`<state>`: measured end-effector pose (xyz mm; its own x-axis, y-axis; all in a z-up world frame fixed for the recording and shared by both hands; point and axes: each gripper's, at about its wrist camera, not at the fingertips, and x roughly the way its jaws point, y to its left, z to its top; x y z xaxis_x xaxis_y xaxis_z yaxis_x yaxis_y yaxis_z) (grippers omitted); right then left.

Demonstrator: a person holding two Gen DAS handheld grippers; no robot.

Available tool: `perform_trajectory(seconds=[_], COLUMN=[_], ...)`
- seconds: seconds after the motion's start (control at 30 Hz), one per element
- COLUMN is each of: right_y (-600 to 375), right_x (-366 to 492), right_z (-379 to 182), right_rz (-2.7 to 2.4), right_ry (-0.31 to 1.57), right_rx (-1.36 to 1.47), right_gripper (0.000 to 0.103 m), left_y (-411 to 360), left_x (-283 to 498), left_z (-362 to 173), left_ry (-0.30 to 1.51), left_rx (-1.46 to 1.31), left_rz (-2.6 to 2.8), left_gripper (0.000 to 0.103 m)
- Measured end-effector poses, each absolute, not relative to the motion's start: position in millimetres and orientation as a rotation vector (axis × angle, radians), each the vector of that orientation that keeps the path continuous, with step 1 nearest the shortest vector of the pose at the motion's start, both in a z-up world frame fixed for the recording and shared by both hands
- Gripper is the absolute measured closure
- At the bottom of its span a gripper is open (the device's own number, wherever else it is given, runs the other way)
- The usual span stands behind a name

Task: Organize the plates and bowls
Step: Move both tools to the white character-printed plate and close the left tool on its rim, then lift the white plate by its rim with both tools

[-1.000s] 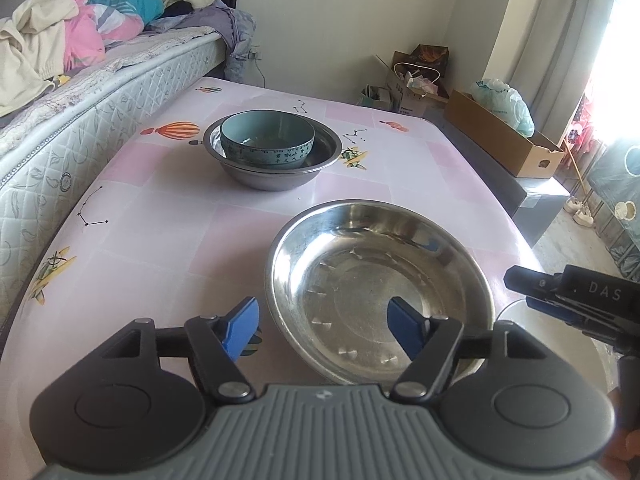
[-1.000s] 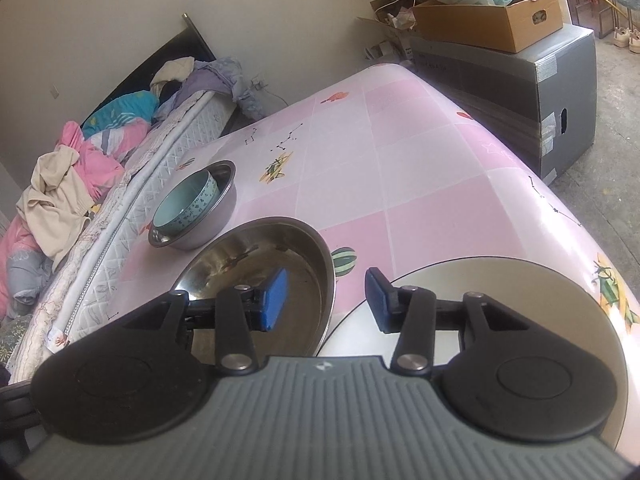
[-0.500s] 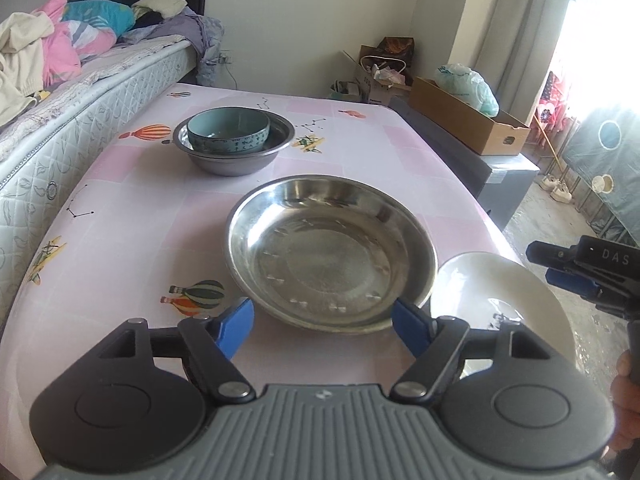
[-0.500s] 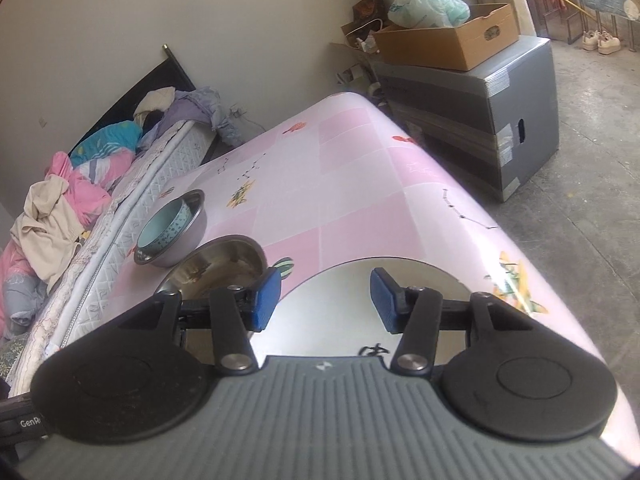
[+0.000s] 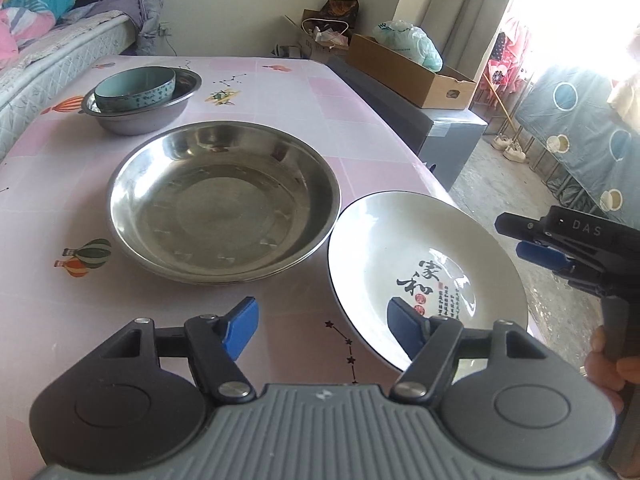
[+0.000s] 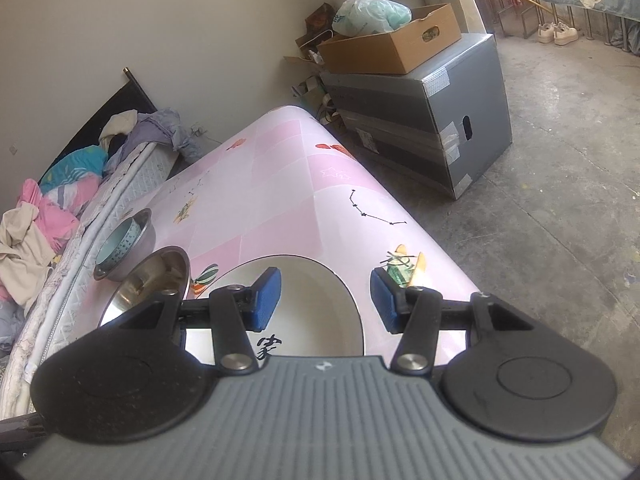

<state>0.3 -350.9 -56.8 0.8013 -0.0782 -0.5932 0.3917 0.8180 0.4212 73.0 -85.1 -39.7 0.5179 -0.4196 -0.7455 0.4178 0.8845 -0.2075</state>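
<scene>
Pink tablecloth (image 5: pixel 60 184) carried a steel plate (image 5: pixel 224 200) with a white plate (image 5: pixel 400 248) touching at its 3 o'clock — left gripper (image 5: pixel 320 324), jaws just narrowed, and right gripper (image 6: pixel 326 300) both gaped, holding nothing.

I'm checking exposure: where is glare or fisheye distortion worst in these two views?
Left wrist view: the window at upper right is blown out white; the steel plate carries soft reflections. Right wrist view: evenly lit, but the table edge bows strongly.

Beige walls, concrete floor (image 6: pixel 568 184), a bed (image 5: pixel 60 48) beside the pink-clothed table (image 5: pixel 280 92).
</scene>
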Motion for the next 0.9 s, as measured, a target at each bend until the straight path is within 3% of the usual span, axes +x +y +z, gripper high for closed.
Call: perform_trajectory(seconds=[0.3,0.37,0.47,0.9], right_y=[-366,-368,-369,-357], right_x=[31,37,41,21], right_z=[-82,-88,-91,-87], right_rz=[-0.236,-0.219,-0.183,-0.117], right_ry=[0.640,0.656,0.663,0.735], right_rx=[0.563,0.573,0.596,0.662], right_gripper=[0.056,0.062,0.071,0.070], left_y=[-107,-110,-116,-94], left_x=[81,83,85,66], left_z=[-59,-62,-62,-58], left_ry=[0.919,0.930,0.933,0.972], left_rx=[0.058,0.049,0.044,0.054], left_rz=[-0.512,-0.530,-0.550,-0.561], left_gripper=[0.060,0.064,0.078,0.078])
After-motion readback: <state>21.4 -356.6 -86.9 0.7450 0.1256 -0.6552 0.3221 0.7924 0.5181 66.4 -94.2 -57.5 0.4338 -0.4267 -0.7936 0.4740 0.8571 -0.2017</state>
